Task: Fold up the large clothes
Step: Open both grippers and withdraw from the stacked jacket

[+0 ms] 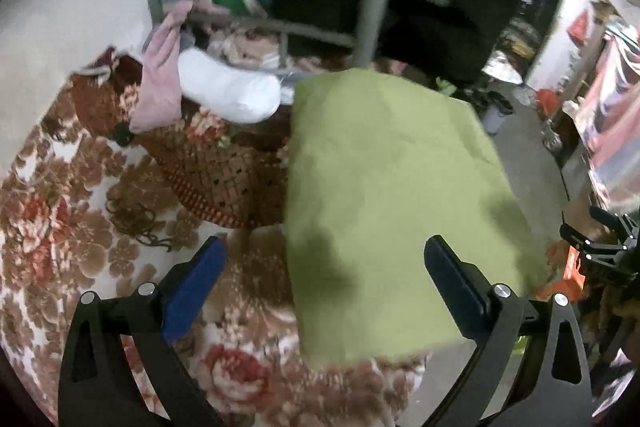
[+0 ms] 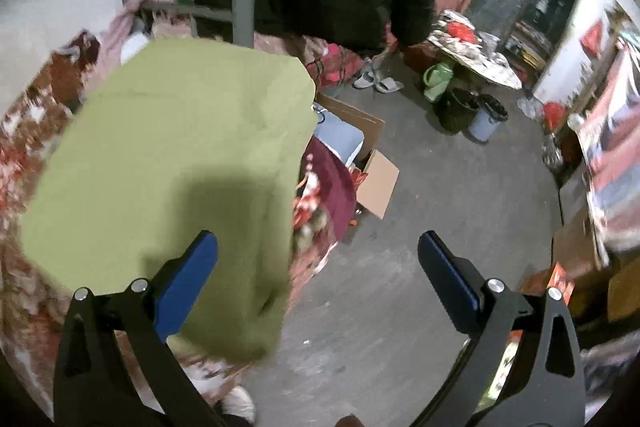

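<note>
A light green garment (image 1: 392, 203) lies folded into a flat rectangle on the flowered bedspread (image 1: 72, 219), near the bed's right edge. My left gripper (image 1: 326, 263) hovers open over its near end, with nothing between the fingers. The right wrist view shows the same green garment (image 2: 176, 163) at the left, its right edge hanging at the side of the bed. My right gripper (image 2: 318, 259) is open too, its left finger above the cloth and its right finger above the floor. The right gripper's body (image 1: 600, 251) shows at the right edge of the left wrist view.
A brown crocheted cloth (image 1: 208, 163), a pink garment (image 1: 160, 83) and a white pillow (image 1: 228, 91) lie on the bed behind. Clothes hang from a grey rack (image 1: 372, 11). Cardboard boxes (image 2: 368, 163), two bins (image 2: 472, 115) and slippers (image 2: 376, 79) stand on the concrete floor.
</note>
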`<state>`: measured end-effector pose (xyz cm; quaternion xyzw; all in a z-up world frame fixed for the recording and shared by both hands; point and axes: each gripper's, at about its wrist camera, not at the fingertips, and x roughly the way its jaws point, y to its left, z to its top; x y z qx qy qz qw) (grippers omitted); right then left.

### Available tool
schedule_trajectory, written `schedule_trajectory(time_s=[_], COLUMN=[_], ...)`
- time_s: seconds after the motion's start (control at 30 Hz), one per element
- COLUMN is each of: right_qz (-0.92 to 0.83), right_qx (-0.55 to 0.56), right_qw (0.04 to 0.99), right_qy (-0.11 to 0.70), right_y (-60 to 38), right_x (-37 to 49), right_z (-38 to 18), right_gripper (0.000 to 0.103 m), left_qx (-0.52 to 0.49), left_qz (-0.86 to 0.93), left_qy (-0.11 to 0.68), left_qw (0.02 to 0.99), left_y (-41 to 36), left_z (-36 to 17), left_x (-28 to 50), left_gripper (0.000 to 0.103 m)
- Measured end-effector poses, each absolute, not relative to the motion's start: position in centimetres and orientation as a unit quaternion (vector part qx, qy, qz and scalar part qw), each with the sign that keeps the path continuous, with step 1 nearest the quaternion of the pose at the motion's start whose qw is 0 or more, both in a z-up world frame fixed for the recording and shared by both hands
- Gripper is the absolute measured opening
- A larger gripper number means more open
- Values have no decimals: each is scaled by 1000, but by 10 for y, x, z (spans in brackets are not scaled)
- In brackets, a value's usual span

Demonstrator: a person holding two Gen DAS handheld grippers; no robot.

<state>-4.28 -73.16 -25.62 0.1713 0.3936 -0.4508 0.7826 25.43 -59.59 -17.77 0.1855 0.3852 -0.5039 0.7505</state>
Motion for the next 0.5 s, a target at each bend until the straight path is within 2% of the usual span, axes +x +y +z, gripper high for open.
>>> schedule_trajectory(time_s=[0.2,0.5], right_qz=[-451,-432], right_qx=[189,203], right_qw=[802,826], right_qy=[344,298], right_y=[-621,-483], right_x=[-77,-123], right_z=[-202,-118], right_gripper=[98,98], left_qx=[189,206], left_qz=[-527,-565], left_qy=[368,295], left_qw=[743,742], left_y=[-524,-404], left_z=[-157,-85], left_x=[203,116], left_gripper=[98,98])
